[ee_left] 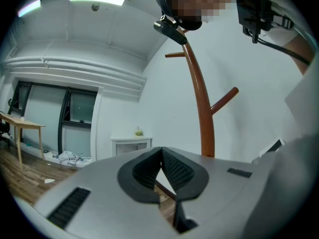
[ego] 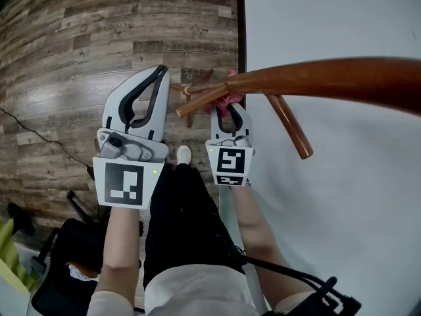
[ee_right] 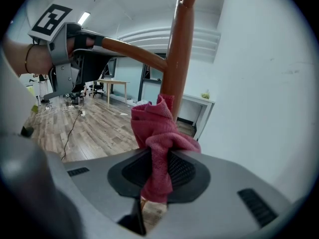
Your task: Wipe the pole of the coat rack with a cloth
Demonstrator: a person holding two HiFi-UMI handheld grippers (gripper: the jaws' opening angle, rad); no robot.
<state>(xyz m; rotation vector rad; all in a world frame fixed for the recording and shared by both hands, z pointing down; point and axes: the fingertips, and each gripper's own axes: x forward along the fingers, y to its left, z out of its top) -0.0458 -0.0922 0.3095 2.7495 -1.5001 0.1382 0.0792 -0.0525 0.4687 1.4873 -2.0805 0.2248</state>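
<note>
Firmly pinched between the jaws of the right gripper [ee_right: 160, 153], the pink cloth [ee_right: 157, 121] hangs down through them and bunches up above their tips. Its crumpled top lies against the brown pole [ee_right: 179, 49] of the coat rack, just ahead of that gripper and a little to its right. In the head view the pole rises from the floor toward the camera, crossing right at the right gripper's tips.

A peg [ee_right: 134, 51] branches off the pole to the right gripper's left and reaches toward the left gripper [ee_left: 162, 151], ending just beside it. Whether the two touch cannot be told. The left gripper's jaws are closed tip to tip with nothing between them, and it is held near the right one, to its left. Another peg [ego: 289, 127] slants out on the right gripper's other side.

Beyond the left gripper's tips the pole curves upward against a white wall [ego: 342, 196]. Below both grippers are the wood floor [ego: 79, 45], the person's dark trouser leg [ego: 177, 222] and a white shoe [ego: 184, 154]. A thin cable [ego: 39, 133] trails over the floor to the left gripper's left — well apart from it. Far ahead of that gripper stand a low white cabinet [ee_left: 130, 144] and — further left — a wooden table [ee_left: 22, 126].
</note>
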